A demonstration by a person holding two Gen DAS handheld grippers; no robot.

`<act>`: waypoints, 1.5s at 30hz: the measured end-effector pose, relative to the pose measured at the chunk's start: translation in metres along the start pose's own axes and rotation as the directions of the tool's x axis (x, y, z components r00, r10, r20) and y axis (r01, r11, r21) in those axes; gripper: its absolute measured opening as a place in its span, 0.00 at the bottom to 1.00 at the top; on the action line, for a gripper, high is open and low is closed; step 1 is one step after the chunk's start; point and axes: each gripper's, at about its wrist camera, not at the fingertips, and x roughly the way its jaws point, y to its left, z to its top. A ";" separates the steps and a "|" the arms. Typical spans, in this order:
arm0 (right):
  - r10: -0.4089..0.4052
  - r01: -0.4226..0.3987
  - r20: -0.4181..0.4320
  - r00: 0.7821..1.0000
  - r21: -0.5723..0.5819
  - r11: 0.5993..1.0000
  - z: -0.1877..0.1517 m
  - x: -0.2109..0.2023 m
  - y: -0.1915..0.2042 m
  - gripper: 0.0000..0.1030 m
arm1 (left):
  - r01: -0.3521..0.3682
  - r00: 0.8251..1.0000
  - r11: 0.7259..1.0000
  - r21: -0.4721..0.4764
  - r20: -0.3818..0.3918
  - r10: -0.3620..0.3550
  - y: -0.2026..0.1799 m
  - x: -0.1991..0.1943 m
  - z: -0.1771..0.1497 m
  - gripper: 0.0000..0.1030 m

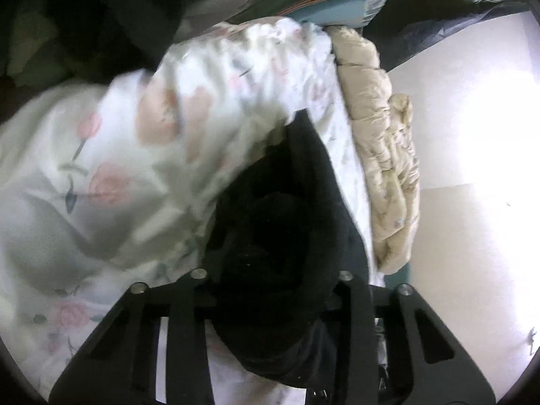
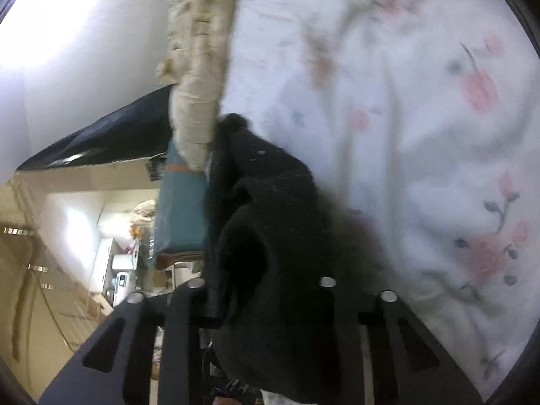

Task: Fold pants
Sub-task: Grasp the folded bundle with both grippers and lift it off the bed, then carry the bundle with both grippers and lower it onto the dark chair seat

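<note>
The black pants (image 1: 270, 236) fill the space between my left gripper (image 1: 270, 283) fingers, bunched and held above the floral bed sheet (image 1: 84, 168). In the right wrist view the same black pants (image 2: 270, 236) are bunched between my right gripper (image 2: 263, 287) fingers, lifted beside the sheet (image 2: 422, 135). Both grippers are shut on the fabric. The fingertips are hidden by the cloth.
A cream quilted duvet (image 1: 381, 141) runs along the bed edge, also in the right wrist view (image 2: 199, 84). A teal box (image 2: 182, 209) and a dark plastic bag (image 2: 108, 141) sit beyond. White floor (image 1: 472, 168) lies past the bed.
</note>
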 end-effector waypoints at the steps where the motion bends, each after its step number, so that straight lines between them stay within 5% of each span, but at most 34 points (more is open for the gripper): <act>1: 0.013 -0.013 0.012 1.000 -0.024 1.000 -0.001 -0.004 0.010 0.22 | 0.028 1.000 1.000 -0.012 0.000 -0.028 -0.007 -0.007 0.003 0.27; 9: 0.195 -0.188 0.036 0.980 -0.150 0.971 -0.024 -0.049 0.112 0.15 | 0.208 0.978 0.977 -0.044 0.024 -0.207 -0.068 -0.085 0.024 0.24; 16: 0.341 -0.342 -0.048 0.939 -0.246 0.907 -0.060 -0.045 0.225 0.14 | 0.263 0.962 0.959 0.106 0.046 -0.269 -0.136 -0.189 0.084 0.24; 22: 0.401 -0.436 -0.171 0.900 -0.315 0.843 -0.113 0.029 0.325 0.14 | 0.234 0.937 0.933 0.273 0.191 -0.291 -0.180 -0.283 0.180 0.24; 26: 0.389 -0.460 -0.265 0.883 -0.314 0.831 -0.156 0.115 0.354 0.14 | 0.163 0.928 0.931 0.325 0.269 -0.257 -0.161 -0.320 0.250 0.24; 30: 0.322 -0.441 -0.350 0.880 -0.347 0.828 -0.201 0.183 0.336 0.14 | 0.037 0.927 0.918 0.394 0.330 -0.179 -0.100 -0.337 0.287 0.24; 34: 0.145 -0.342 -0.469 0.871 -0.369 0.864 -0.246 0.230 0.266 0.13 | -0.118 0.959 0.908 0.401 0.284 -0.001 -0.020 -0.332 0.290 0.24; 40: 0.066 -0.283 -0.563 0.824 -0.308 0.908 -0.270 0.213 0.181 0.14 | -0.128 0.980 0.921 0.369 0.191 0.060 0.084 -0.329 0.255 0.32; 41: 0.057 -0.268 -0.574 0.817 -0.289 0.919 -0.271 0.213 0.171 0.17 | -0.120 0.978 0.928 0.352 0.200 0.051 0.095 -0.331 0.251 0.37; 43: 0.031 -0.227 -0.578 0.816 -0.270 0.936 -0.269 0.214 0.158 0.49 | -0.162 0.969 0.925 0.344 0.234 0.083 0.103 -0.334 0.245 0.55; 45: -0.009 -0.176 -0.585 0.811 -0.259 0.950 -0.267 0.213 0.150 0.61 | -0.213 0.962 0.896 0.391 0.244 0.122 0.099 -0.332 0.234 0.55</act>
